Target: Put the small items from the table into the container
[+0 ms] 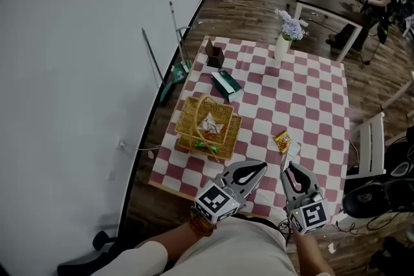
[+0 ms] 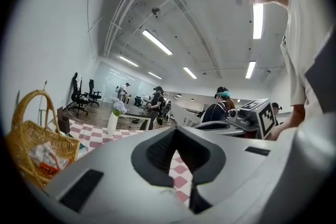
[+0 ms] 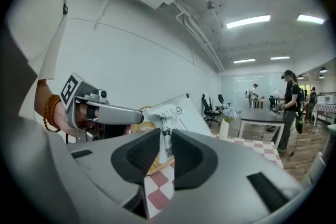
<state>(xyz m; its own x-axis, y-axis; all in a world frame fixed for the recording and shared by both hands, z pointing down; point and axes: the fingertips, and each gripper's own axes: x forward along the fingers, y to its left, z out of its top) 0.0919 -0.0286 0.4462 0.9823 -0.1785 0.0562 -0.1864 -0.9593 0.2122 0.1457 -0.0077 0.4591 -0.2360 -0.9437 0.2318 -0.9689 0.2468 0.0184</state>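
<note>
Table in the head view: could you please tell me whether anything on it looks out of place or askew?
An orange snack packet lies loose on the tablecloth, outside the basket. The green box sits skewed to the checks. Nothing looks spilled or damaged.

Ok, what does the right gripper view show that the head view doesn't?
Only the right gripper view: the right gripper, jaws clamped on a white printed sachet. Only the head view: an orange snack packet and a green box on the checked table. Both: the wicker basket, the flower vase and the left gripper.
</note>
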